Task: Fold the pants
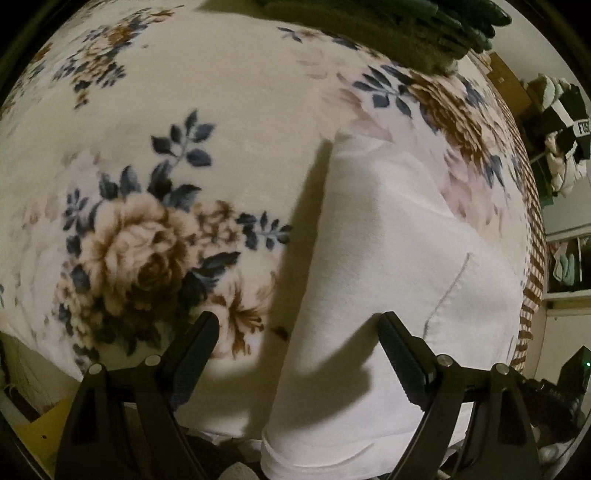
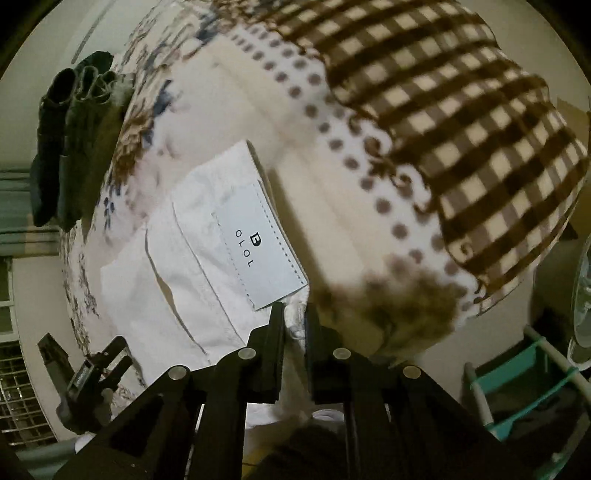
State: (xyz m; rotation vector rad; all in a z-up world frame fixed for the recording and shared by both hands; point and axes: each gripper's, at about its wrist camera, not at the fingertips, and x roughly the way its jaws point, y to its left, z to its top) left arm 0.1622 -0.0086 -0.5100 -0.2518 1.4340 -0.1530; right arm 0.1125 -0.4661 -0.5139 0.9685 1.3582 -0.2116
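Note:
The white pants [image 1: 388, 266] lie folded on a floral blanket [image 1: 155, 147]. In the left wrist view my left gripper [image 1: 299, 343] is open, its fingers held above the near part of the pants, touching nothing. In the right wrist view the pants [image 2: 207, 258] show a back patch with a "B OLOL" label [image 2: 258, 243]. My right gripper [image 2: 294, 317] is shut on the waistband edge of the pants, just below that label. The left gripper also shows in the right wrist view [image 2: 96, 373], off to the lower left.
A stack of dark folded clothes [image 2: 74, 147] sits at the far side of the bed, also in the left wrist view [image 1: 406, 26]. A brown checked blanket [image 2: 461, 129] covers the right. A teal rack [image 2: 524, 387] and hanging clothes [image 1: 561, 122] stand beside the bed.

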